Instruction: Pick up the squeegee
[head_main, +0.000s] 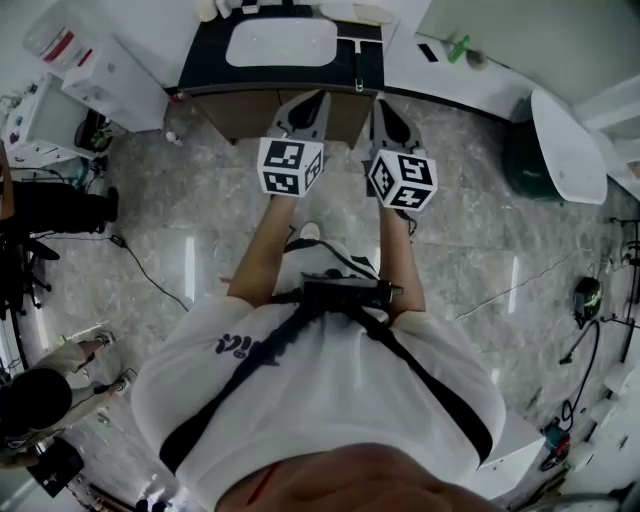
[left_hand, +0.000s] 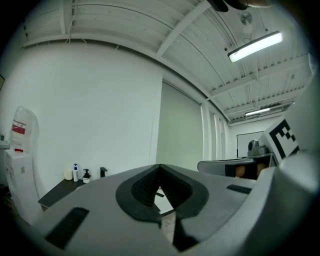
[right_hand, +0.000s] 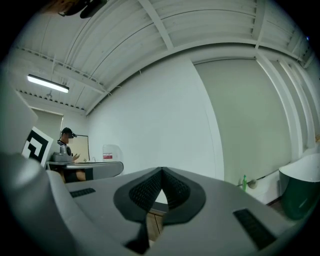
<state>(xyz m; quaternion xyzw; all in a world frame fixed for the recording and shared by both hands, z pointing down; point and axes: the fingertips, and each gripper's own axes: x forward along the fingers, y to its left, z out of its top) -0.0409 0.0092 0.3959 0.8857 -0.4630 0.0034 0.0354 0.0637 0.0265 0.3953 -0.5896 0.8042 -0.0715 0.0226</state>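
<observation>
I cannot make out a squeegee in any view. In the head view both grippers are held level in front of the person's body, pointing at a dark vanity counter (head_main: 205, 62) with a white basin (head_main: 282, 42). My left gripper (head_main: 317, 98) (left_hand: 159, 167) is shut, its dark pads meeting at the tips with nothing between them. My right gripper (head_main: 384, 104) (right_hand: 161, 171) is shut and empty in the same way. Both sets of tips stand just short of the counter's front edge.
Small bottles (left_hand: 76, 172) stand at the counter's left end. A green bottle (head_main: 458, 47) (right_hand: 244, 182) sits on the white ledge to the right. A dark green bin (head_main: 525, 160) (right_hand: 300, 197) stands at the right and a water dispenser (left_hand: 20, 150) at the left. Cables lie on the marble floor (head_main: 180, 250).
</observation>
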